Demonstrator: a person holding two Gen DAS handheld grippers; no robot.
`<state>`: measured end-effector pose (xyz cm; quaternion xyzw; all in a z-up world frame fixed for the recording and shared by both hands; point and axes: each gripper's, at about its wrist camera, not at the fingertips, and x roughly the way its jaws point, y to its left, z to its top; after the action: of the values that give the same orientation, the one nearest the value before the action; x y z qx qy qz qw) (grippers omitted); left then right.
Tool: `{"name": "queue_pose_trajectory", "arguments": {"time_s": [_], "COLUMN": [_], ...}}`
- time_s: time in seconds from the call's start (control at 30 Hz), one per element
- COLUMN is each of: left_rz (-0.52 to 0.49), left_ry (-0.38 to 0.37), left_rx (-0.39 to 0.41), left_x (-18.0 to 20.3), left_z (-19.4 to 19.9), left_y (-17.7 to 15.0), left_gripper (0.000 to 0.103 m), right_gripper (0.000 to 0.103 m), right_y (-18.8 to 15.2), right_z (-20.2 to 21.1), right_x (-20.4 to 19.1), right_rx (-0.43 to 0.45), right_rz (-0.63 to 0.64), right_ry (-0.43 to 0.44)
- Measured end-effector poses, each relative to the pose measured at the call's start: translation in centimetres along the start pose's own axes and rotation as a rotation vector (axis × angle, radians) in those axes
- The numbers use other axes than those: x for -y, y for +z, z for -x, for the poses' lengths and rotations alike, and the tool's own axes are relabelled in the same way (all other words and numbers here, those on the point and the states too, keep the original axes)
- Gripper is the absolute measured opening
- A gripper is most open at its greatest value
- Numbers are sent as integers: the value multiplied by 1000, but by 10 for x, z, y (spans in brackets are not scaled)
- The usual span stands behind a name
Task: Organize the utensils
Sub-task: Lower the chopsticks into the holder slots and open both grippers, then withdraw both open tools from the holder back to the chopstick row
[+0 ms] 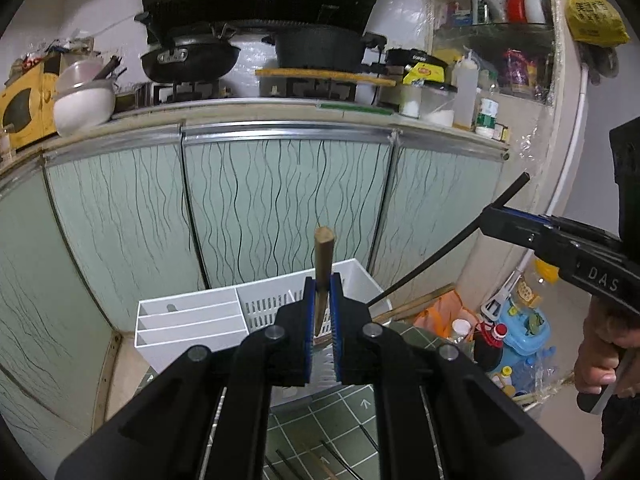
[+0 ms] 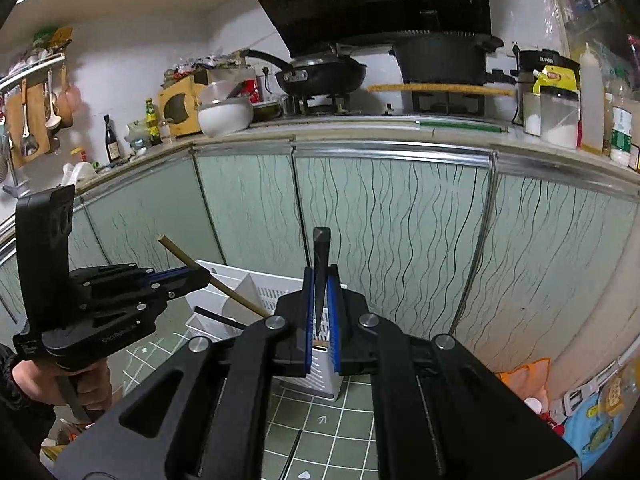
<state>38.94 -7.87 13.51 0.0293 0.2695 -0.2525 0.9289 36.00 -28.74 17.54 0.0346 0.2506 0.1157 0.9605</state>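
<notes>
My left gripper [image 1: 322,284] is shut on a wooden chopstick [image 1: 322,248] that stands nearly upright between its blue pads. Just beyond it sits the white utensil organizer [image 1: 188,304], with narrow slots on the left and a slotted basket on the right. At the right edge, the right gripper [image 1: 490,220] holds a black chopstick [image 1: 440,258] slanting down toward the organizer. In the right wrist view, my right gripper [image 2: 321,276] is shut on the black chopstick [image 2: 321,244]. The left gripper [image 2: 204,276] holds the wooden chopstick [image 2: 180,254] over the organizer [image 2: 320,376].
The organizer stands on a green gridded mat [image 1: 320,420], where several chopsticks [image 1: 320,460] lie near the front. Pale green cabinet doors [image 1: 280,208] rise close behind. Bottles, toys and bags [image 1: 512,340] clutter the floor at the right. A hand [image 1: 600,360] grips the right tool.
</notes>
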Motion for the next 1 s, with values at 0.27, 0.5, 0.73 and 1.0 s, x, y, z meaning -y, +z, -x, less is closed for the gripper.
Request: {"name": "queue_pose_trajectory", "arguments": {"time_s": [0.27,0.5,0.73,1.0], "left_rz": [6,24,28,-3], "left_ry": [80,118,140,183], "left_rx": [59,73,110,114], "left_x": [-13,-18,-11,4], "left_z": [7,31,61,89], "left_y": [-14,-25,-36,-46], "left_gripper": [91,99,99,99], "right_gripper": [71,91,94,95], "right_y": [-17,-29,-46,-65], "right_z": [-4,15,31,54], "right_x": [13,18,12,-4], "right_rx": [19,35,17,-2], "right_rz": [-16,-56,-58,-6], "right_ry": [-28,-38,-54,-61]}}
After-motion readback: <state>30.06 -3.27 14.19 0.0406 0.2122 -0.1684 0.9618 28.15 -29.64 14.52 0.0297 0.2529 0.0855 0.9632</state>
